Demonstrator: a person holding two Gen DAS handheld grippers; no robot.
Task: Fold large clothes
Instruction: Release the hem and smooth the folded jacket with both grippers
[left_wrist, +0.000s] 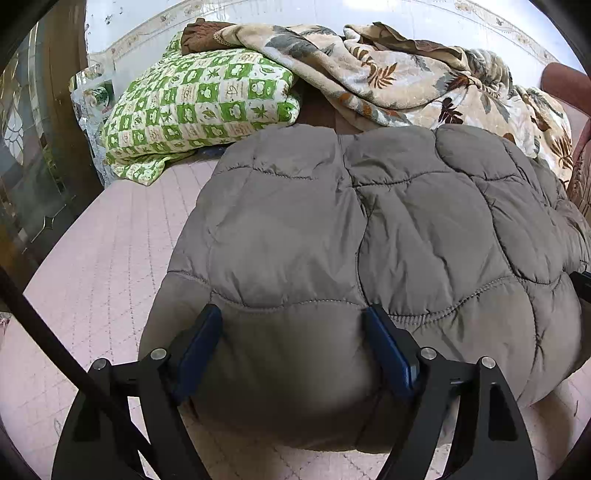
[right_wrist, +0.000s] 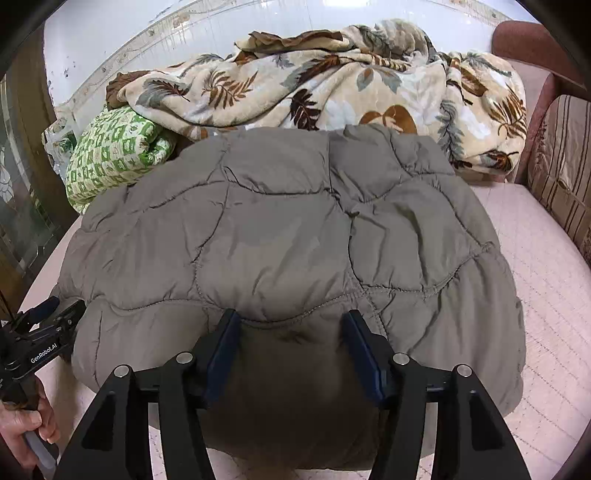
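On a pink quilted bed (left_wrist: 110, 258), we find the far left taken up by a dark wooden door with patterned glass (left_wrist: 26, 155), and just beside it a folded green-and-cream checked quilt (left_wrist: 199, 107) lying at the head of the bed. Moving right, a leaf-printed fleece blanket (right_wrist: 332, 85) lies rumpled along the white wall (right_wrist: 110, 37), its left end draped over the green quilt. In front of both sits the grey puffer coat (right_wrist: 280, 236), folded into a thick padded bundle in the middle of the bed, its far edge close to the blanket. We see the left claw (left_wrist: 293, 347) set against the near-left part of the bundle, its blue pads spread wide with a bulge of grey fabric filling the space between them; whether the pads squeeze it we cannot tell. In the right wrist view a person's hand (right_wrist: 22, 428) grips that tool's handle at the lower left. The right claw (right_wrist: 291, 350) meets the bundle's near edge further right, its pads likewise parted around a fold of the coat, and again we cannot tell whether they pinch. At the far right a striped cushion (right_wrist: 561, 177) leans against a reddish padded headboard (right_wrist: 524, 40).
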